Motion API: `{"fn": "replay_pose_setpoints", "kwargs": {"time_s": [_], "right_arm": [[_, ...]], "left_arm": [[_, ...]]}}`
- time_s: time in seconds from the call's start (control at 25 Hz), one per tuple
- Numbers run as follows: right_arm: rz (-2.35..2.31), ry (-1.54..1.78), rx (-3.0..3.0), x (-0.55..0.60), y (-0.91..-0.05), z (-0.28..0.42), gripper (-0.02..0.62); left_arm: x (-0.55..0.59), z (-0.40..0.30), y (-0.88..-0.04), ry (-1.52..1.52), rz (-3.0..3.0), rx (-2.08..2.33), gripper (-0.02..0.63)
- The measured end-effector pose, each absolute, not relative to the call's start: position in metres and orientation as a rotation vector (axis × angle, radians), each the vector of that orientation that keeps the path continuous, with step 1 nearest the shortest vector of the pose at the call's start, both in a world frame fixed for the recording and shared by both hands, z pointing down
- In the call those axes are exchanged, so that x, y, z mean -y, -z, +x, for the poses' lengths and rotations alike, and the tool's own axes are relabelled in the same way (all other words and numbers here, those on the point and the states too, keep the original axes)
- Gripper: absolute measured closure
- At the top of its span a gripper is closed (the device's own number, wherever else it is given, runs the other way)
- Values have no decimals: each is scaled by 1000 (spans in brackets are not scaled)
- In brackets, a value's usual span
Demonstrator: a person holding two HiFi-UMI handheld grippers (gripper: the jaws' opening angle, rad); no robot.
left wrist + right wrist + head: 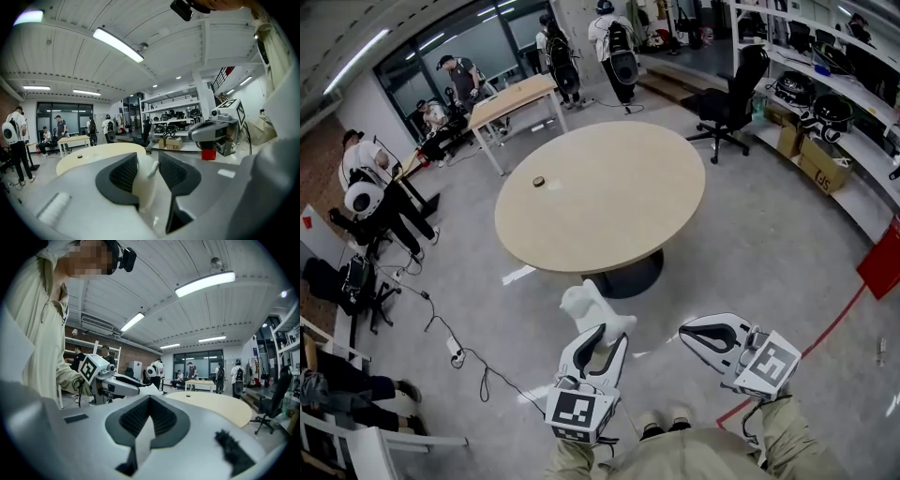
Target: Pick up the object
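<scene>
The left gripper [611,336] is closed partway on the white object [592,307], which is clamped by one end between the pads. The object is carried in the air above the floor, short of the round table [619,202]. The right gripper [690,331] is shown with jaws together and nothing held. Most of the object projects beyond the pads. If the gripper is tilted or jolted, the object may pivot, slip out and be dropped.
</scene>
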State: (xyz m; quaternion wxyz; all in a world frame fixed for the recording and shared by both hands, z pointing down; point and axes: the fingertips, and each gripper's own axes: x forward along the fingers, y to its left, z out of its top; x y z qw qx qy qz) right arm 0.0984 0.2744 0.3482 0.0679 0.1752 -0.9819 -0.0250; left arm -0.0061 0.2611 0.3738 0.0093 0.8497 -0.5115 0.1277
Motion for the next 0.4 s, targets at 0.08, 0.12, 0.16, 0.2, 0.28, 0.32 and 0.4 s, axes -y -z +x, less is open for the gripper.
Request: {"fn": "replay_pose_setpoints", "kwargs": {"time_s": [0.08, 0.12, 0.16, 0.2, 0.28, 0.32, 0.4], "right_arm": [[523, 80, 2959, -271, -349, 100, 592], [519, 82, 2956, -270, -350, 100, 592], [517, 82, 2953, -269, -352, 101, 592], [518, 81, 2953, -268, -352, 101, 592], [528, 78, 2961, -265, -352, 102, 592], [532, 76, 2963, -263, -352, 103, 592], [540, 72, 2962, -260, -354, 105, 592]], "left_arm": [[-258, -4, -376, -401, 2655, 1597, 457], [-257, -4, -377, -400, 2653, 1598, 457], [-255, -4, -377, -396, 2650, 1598, 457], [-254, -3, -378, -391, 2648, 1599, 456], [-250, -2, -376, -379, 2642, 1601, 457], [-248, -2, -376, -377, 2643, 1601, 456], [-245, 0, -375, -376, 2647, 1600, 456]]}}
